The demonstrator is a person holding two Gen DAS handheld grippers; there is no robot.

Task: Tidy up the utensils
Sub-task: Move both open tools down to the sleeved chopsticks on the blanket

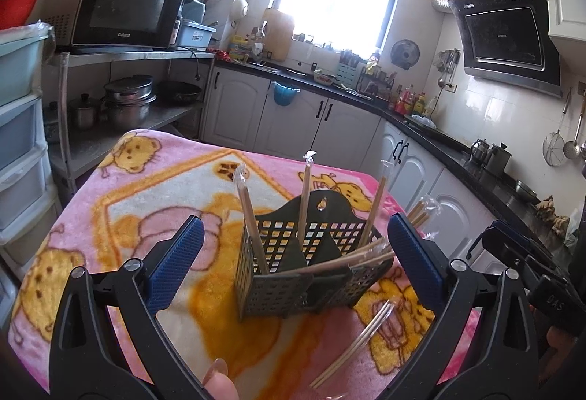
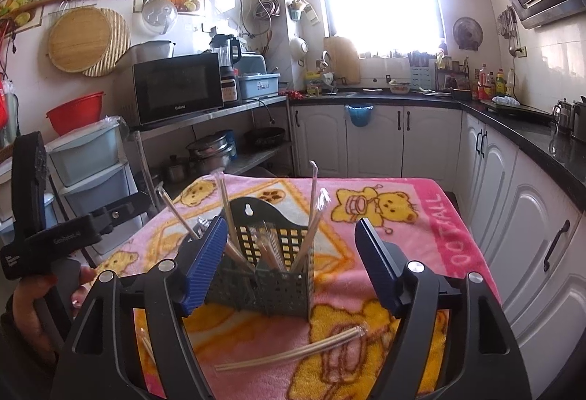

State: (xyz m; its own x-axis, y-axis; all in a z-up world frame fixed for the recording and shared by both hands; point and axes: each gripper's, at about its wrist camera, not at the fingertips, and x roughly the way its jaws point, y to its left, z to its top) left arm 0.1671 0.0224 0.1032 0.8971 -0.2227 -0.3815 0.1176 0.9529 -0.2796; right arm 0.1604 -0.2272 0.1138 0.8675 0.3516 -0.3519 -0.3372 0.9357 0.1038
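A dark perforated utensil basket (image 1: 311, 275) stands on a pink bear blanket (image 1: 146, 198). Several plastic-wrapped chopstick pairs (image 1: 304, 202) stick up from its compartments, and some lean out over its right rim. One wrapped pair (image 1: 351, 348) lies loose on the blanket in front of the basket. My left gripper (image 1: 296, 218) is open wide just short of the basket, nothing between its pads. In the right wrist view the basket (image 2: 271, 290) sits ahead of my right gripper (image 2: 291, 222), also open and holding nothing. The loose chopsticks (image 2: 293, 348) lie below its jaws.
More wrapped chopsticks (image 1: 421, 213) lie at the blanket's right edge. A person's hand (image 2: 29, 304) holds the left gripper's handle at the left. Plastic drawers (image 2: 91, 162) and a shelf with a microwave (image 2: 175, 88) and pots stand left; white cabinets (image 2: 384, 140) run behind and right.
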